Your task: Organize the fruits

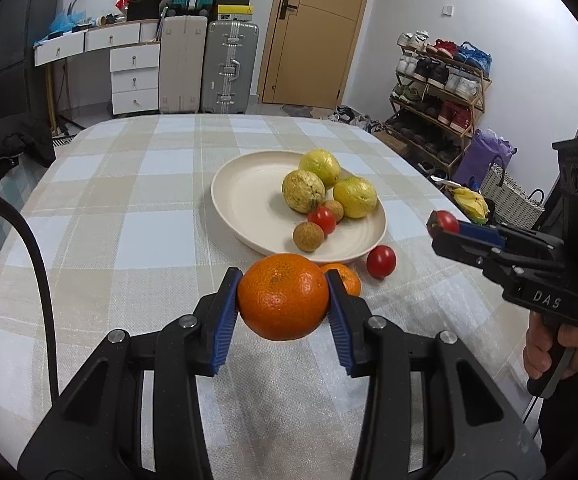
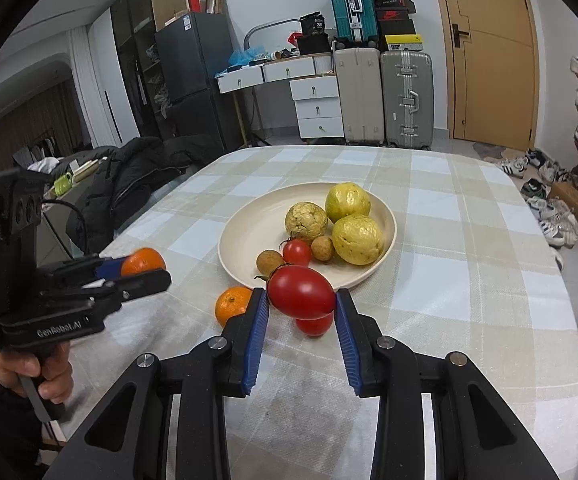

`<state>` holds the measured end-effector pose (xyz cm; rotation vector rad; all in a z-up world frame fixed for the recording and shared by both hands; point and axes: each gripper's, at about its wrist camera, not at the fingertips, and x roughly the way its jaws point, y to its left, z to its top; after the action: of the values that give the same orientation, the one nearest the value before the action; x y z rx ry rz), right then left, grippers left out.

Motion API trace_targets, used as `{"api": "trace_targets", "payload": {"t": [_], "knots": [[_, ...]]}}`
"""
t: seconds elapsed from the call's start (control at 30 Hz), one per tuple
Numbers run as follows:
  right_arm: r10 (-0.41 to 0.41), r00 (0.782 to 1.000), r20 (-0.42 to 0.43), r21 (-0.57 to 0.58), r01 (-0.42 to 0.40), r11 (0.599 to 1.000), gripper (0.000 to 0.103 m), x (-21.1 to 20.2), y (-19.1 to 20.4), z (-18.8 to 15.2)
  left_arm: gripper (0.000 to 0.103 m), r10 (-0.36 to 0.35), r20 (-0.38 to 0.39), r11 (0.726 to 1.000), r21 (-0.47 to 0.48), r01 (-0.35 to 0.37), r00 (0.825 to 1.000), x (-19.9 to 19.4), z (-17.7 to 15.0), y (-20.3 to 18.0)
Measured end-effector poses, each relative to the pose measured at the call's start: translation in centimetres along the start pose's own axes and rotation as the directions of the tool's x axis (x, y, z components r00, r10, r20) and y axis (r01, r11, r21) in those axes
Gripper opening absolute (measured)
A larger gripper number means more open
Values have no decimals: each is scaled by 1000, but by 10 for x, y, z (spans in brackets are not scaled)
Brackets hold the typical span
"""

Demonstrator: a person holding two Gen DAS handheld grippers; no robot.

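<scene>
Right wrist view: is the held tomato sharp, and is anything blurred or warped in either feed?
Right wrist view: the held tomato is sharp with a small glare spot; the orange in the left gripper looks soft at the frame's side. Left wrist view: that orange is crisp. Both views bend the table edge and have dark corners.
</scene>
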<state>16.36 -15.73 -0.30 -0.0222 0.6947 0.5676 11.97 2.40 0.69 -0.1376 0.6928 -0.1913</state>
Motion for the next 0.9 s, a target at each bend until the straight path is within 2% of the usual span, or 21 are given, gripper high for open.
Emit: {"api": "trace_targets", "payload": {"t": [0.37, 0.9], "knots": [[2, 1000, 2, -1, -2, 1000, 34, 8, 2, 8, 39, 20, 9, 999, -31, -20, 1000, 6, 12, 13], [-28, 999, -17, 14, 28, 1000, 35, 25, -2, 26, 39, 42, 6, 999, 24, -42, 999, 43, 33, -7]]}}
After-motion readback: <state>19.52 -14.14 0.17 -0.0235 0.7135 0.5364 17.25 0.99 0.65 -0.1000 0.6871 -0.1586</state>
